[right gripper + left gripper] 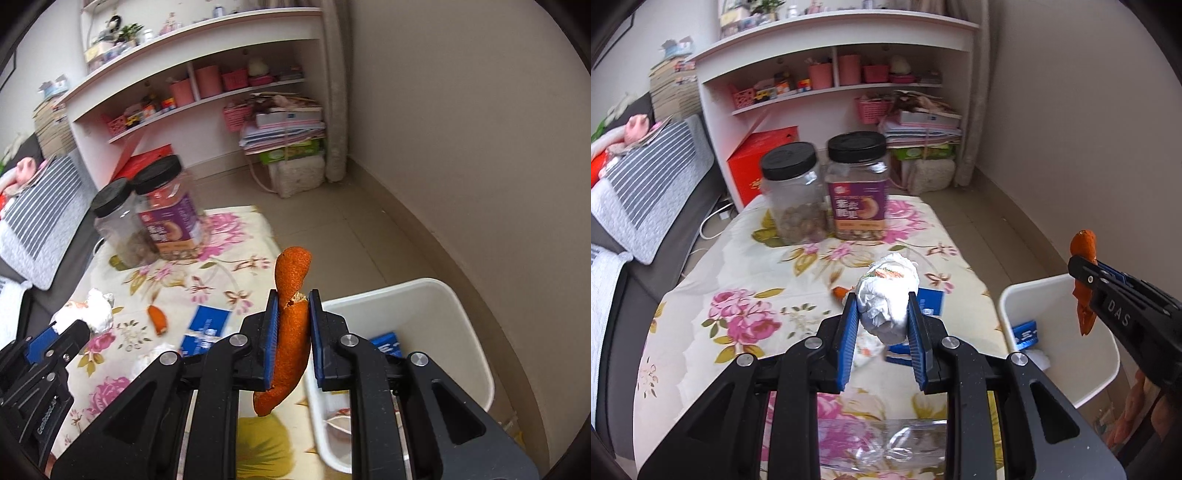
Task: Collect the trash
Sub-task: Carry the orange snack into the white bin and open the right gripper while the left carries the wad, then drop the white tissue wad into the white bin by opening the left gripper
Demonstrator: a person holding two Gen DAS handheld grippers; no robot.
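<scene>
My left gripper (882, 306) is shut on a crumpled white tissue ball (888, 301) and holds it above the floral-cloth table (746, 295). My right gripper (292, 295) is shut on a long orange peel (291, 332), held between the table's right edge and the white trash bin (461, 314). The bin (1100, 354) stands on the floor right of the table and holds a blue wrapper (1025, 332). The peel also shows in the left wrist view (1084, 251). A small orange peel piece (158, 319) and blue wrappers (208, 325) lie on the table.
Two black-lidded plastic jars (792, 192) (857, 184) stand at the table's far end. A clear plastic wrapper (886, 446) lies at the near edge. A sofa with striped cushions (646, 192) is on the left. White shelves (831, 74) stand behind. A wall is on the right.
</scene>
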